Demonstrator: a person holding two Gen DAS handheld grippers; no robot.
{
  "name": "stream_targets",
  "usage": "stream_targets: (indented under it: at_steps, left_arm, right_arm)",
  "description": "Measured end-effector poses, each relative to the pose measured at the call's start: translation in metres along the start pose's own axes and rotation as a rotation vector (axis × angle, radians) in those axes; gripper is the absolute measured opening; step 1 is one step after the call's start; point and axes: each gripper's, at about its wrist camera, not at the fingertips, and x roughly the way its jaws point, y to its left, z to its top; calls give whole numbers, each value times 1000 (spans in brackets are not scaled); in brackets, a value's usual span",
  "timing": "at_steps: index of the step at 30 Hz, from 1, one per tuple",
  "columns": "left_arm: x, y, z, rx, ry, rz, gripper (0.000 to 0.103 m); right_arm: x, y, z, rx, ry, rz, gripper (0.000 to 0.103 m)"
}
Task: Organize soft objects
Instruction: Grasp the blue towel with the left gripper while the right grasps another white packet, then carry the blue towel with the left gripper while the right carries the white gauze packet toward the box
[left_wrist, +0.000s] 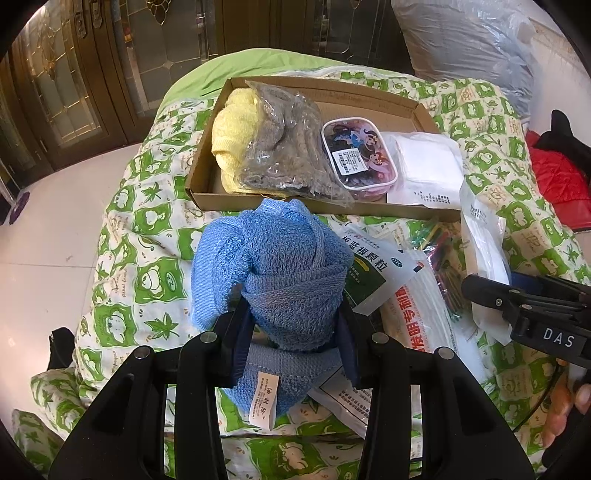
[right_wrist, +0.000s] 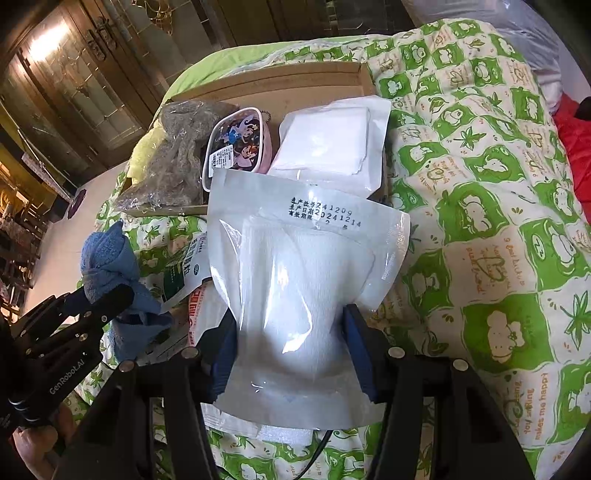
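Left wrist: your left gripper (left_wrist: 295, 328) pinches the rolled blue terry towel (left_wrist: 273, 266), white sewn tag hanging, held above the green-print quilt (left_wrist: 147, 229) just before the cardboard tray (left_wrist: 207, 184). "DAS" reads on the other tool.

Right wrist: your right gripper (right_wrist: 291, 354) squeezes a glossy white pouch (right_wrist: 303, 266), stamped "20241214". "GenRobot.AI" on the neighbouring tool.

Gripping a rolled blue towel (left_wrist: 273, 266) in the left claw (left_wrist: 291, 332), hovering over the green-patterned bed (left_wrist: 140, 221), just before a cardboard tray (left_wrist: 207, 184) holding yellow and grey cloths.
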Motion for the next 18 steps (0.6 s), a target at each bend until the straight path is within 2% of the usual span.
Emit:
stream_targets:
  at_steps: [7,18]
  left_arm:
    - [-9,4,3,-15,-24,-15,40]
    - [-48,36,24,-94,-101,-22,40]
  right_arm:
    - [-4,3,1,-6,-11,1,55]
    - [-7,7,1,-17,-20,13,55]
